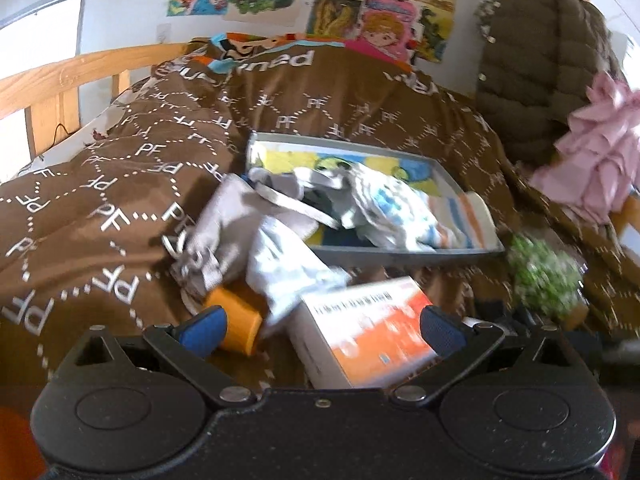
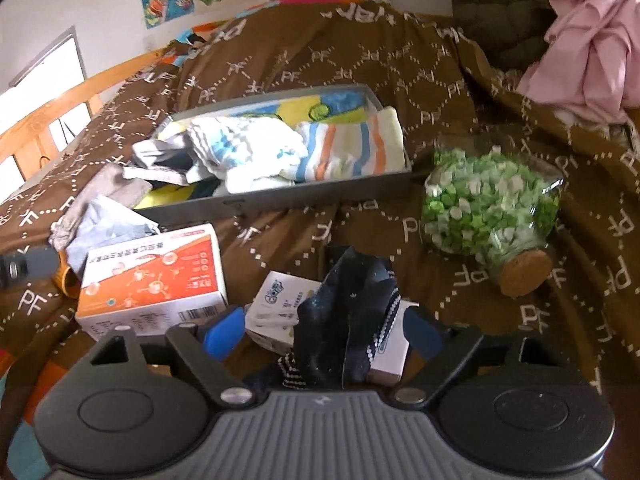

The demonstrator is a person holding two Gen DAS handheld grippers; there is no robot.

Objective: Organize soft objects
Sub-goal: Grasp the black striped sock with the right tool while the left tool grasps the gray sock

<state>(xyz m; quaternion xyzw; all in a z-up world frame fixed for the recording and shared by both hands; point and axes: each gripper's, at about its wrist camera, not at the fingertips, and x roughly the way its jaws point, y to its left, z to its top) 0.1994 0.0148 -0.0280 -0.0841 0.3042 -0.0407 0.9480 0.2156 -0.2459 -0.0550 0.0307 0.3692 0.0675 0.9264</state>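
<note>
Progress of sorting soft items into a grey tray that rests on a bed covered by a brown patterned quilt. Already inside the tray: a striped cloth at its right end, a crumpled white cloth with blue marks in the middle, and a colourful cartoon-print cloth lying beneath them. A grey garment hangs over the tray's left end, partly in and partly out on the quilt, with a pale blue-white cloth just beside it outside the tray; both appear still to need placing.

The right tool has its jaws spread, with a dark sock with a dotted white edge standing between the blue pads; the pads do not visibly press on it, so the sock reads as not yet gripped. It lies on a small white carton, well short of the tray. The left tool is likewise spread and empty, with an orange-and-white box and an orange cup on the quilt ahead of it.

Rigid items, namely the boxes, the cup and a corked jar of green beads, lie outside the tray. A pink garment lies at the far right, unsorted. Judged state: partly done; the sock and loose cloths remain.
</note>
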